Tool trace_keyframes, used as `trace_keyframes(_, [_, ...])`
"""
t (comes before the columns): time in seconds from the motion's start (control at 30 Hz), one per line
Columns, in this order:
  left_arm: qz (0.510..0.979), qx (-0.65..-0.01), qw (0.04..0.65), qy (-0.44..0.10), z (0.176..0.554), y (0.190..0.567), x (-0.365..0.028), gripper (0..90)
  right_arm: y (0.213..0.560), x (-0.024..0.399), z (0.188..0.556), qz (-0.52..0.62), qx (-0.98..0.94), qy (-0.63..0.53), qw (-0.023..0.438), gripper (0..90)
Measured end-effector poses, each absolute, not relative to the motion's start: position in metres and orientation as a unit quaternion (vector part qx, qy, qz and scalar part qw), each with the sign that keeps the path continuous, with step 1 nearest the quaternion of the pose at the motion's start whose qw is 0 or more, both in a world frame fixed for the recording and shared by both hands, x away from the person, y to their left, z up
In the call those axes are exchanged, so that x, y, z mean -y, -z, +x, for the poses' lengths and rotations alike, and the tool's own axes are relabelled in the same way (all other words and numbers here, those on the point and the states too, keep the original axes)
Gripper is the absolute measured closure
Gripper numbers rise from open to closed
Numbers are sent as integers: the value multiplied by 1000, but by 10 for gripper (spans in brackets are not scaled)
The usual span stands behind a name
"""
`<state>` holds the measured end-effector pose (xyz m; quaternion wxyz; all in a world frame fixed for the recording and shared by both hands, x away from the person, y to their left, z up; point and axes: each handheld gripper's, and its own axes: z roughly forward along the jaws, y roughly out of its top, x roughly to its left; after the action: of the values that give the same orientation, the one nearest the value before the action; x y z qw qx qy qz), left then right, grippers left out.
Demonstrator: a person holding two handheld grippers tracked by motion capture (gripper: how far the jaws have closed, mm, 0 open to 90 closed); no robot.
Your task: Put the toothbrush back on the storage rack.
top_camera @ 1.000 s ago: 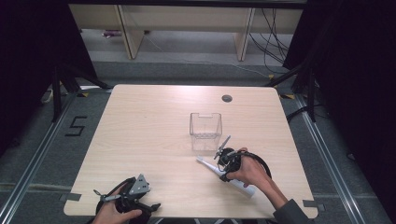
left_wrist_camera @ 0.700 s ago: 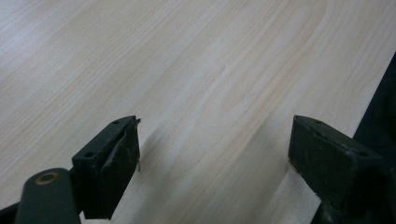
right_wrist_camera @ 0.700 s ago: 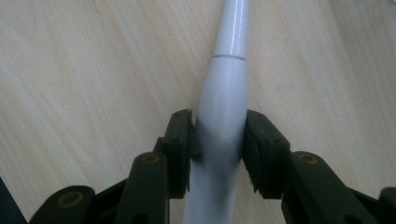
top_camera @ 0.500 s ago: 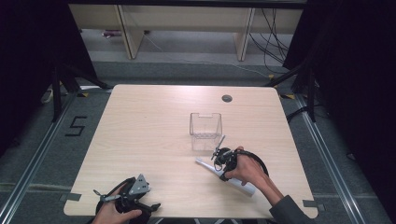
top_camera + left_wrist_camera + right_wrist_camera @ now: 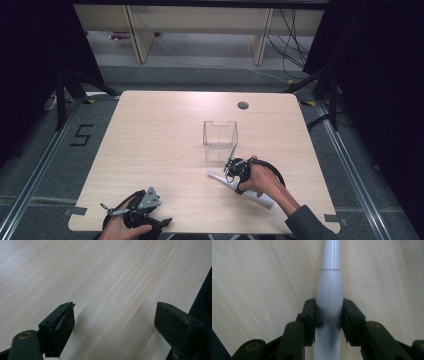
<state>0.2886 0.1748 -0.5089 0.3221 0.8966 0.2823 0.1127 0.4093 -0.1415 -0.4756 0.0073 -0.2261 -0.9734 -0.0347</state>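
High view, count: one white handle-shaped object (image 5: 242, 187), one clear plastic container (image 5: 219, 140), two grippers, one table (image 5: 160, 150).
Right gripper (image 5: 231, 167): held in the person's right hand at the near right of the table; its jaws have just been closing and now stand clamped on the white handle-shaped object, one pad on each side of its thick part, as the right gripper view shows (image 5: 329, 315).
Left gripper (image 5: 135, 212): held at the near left edge of the table, well apart from the object; in the left gripper view (image 5: 113, 322) its jaws stand wide apart with bare wood between them.
Object, position: lying flat on the table, running from just in front of the container toward the near right edge; part of its length is covered by the right hand.
Object, appearance: smooth, glossy white, rounded; thick where gripped, narrowing past a fine seam line to a slimmer neck; its far tip is cut off in the right gripper view.
Surroundings: the container stands upright near the table's middle, just beyond the right gripper; a round dark grommet (image 5: 243, 105) sits near the far edge.
Obstructions: the container is the nearest thing to the clamped gripper; whether they touch cannot be told.
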Motion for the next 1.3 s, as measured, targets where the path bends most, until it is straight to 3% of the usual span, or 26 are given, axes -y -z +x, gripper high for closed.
trace_keyframes(0.73, [893,-286,328,-114,288,508,-175,163,475,141,409,-223,974,32,-5,666])
trace_keyframes(1.3, [894,-284,326,-112,289,508,-175,162,450,161,398,-231,968,94,-26,668])
